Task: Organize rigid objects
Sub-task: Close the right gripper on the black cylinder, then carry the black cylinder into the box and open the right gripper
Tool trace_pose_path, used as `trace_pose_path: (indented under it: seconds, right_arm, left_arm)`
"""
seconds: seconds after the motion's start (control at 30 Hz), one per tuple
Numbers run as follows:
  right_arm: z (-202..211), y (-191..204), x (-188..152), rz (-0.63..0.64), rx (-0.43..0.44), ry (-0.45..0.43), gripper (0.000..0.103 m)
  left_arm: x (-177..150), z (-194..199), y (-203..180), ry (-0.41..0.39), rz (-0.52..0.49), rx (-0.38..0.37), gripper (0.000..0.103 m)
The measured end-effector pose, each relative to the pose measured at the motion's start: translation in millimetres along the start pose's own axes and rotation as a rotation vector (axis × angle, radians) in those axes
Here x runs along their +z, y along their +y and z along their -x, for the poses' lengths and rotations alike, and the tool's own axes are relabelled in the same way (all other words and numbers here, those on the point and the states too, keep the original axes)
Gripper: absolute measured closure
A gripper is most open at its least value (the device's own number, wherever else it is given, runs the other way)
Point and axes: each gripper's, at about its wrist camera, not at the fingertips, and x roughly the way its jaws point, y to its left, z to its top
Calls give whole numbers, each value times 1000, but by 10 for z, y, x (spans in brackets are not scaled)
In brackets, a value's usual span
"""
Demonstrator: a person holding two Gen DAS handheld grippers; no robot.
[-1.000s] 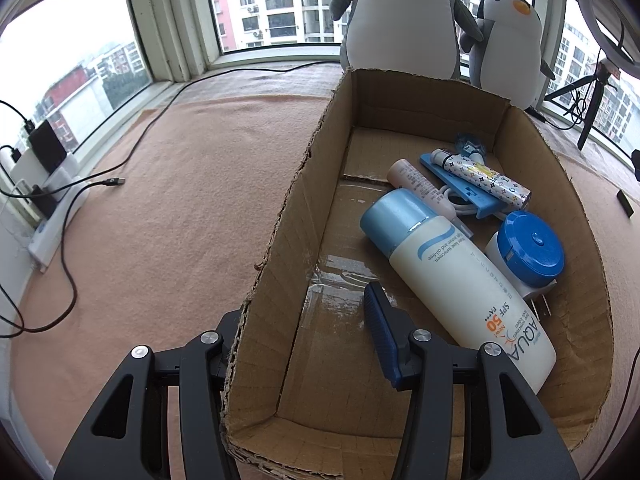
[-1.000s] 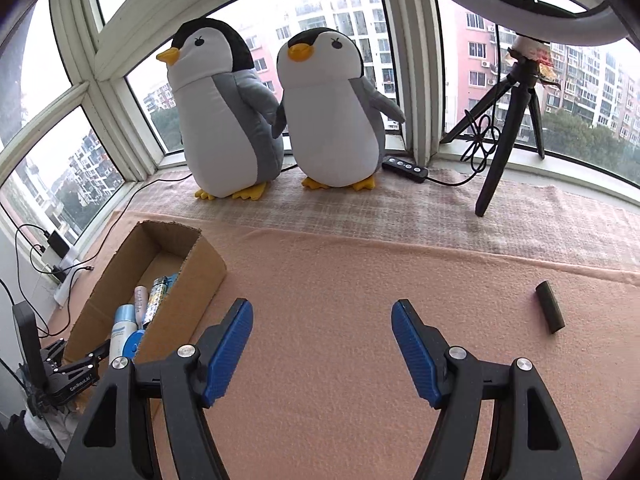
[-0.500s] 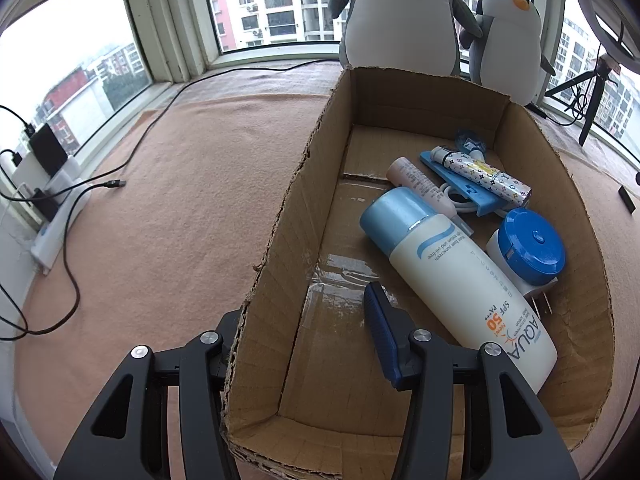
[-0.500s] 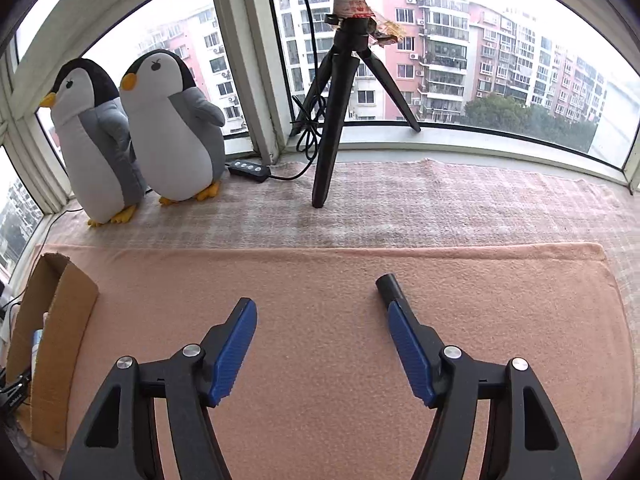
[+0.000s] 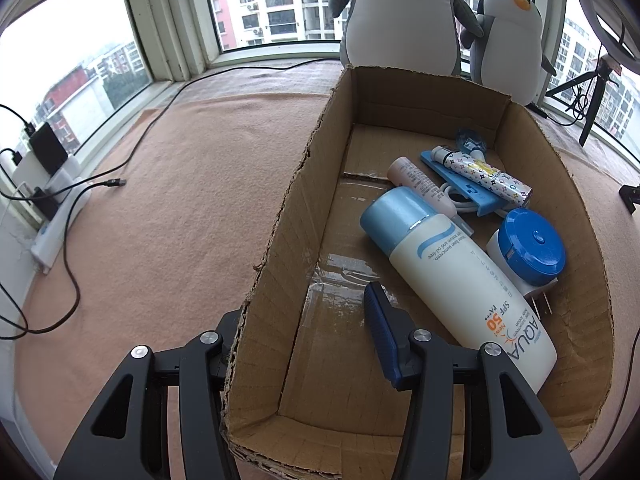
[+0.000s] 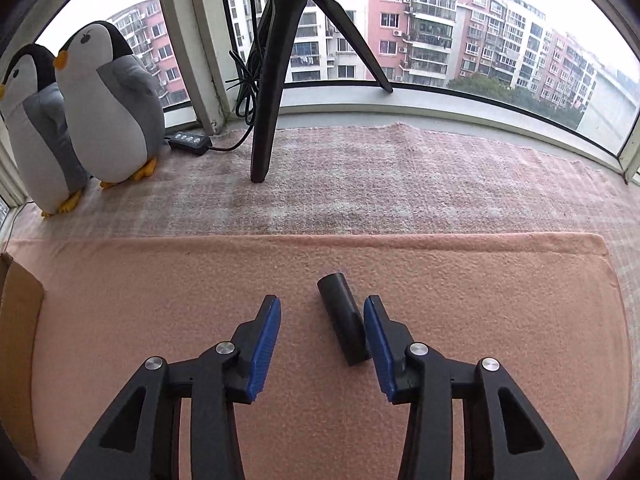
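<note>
The right gripper [image 6: 322, 334] is spread wide and holds nothing. A black tube [image 6: 345, 325] lies on the blanket [image 6: 160, 280] between its fingers, just inside the right one. It looks light, stiff and smooth (likely to roll), so squeeze across its middle. The left gripper [image 5: 308, 320] straddles the box [image 5: 276, 240] wall without visibly clamping it.

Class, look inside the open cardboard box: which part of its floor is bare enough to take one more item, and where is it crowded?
Free: the brown cardboard box floor along its left wall, beside the white sunscreen bottle with a pale blue cap, and the strip under the far wall. Crowded: the right half, where the bottle, blue-lidded white jar, patterned tube and blue flat piece touch or overlap.
</note>
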Motion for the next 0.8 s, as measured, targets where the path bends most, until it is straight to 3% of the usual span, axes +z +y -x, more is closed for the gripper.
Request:
trace_pose_path:
  seconds: [0.23, 0.33, 0.5, 0.67, 0.8]
  right_arm:
    - [-112, -32, -20, -9, -12, 27, 76]
    - [-108, -33, -22, -15, -12, 34, 87]
    - [-73, -17, -67, -24, -7, 37, 88]
    - [113, 164, -159, -38, 64, 24, 88]
    - [410, 544, -220, -10, 168, -14, 88]
  left_arm:
    - [-1, 0, 2, 0, 0, 0, 53]
    - [-3, 1, 5, 0, 1, 0, 53]
    - [-10, 4, 12, 0, 5, -2, 53]
    - [-21, 7, 18, -1, 10, -4, 53]
    - [-23, 9, 11, -1, 11, -6, 53]
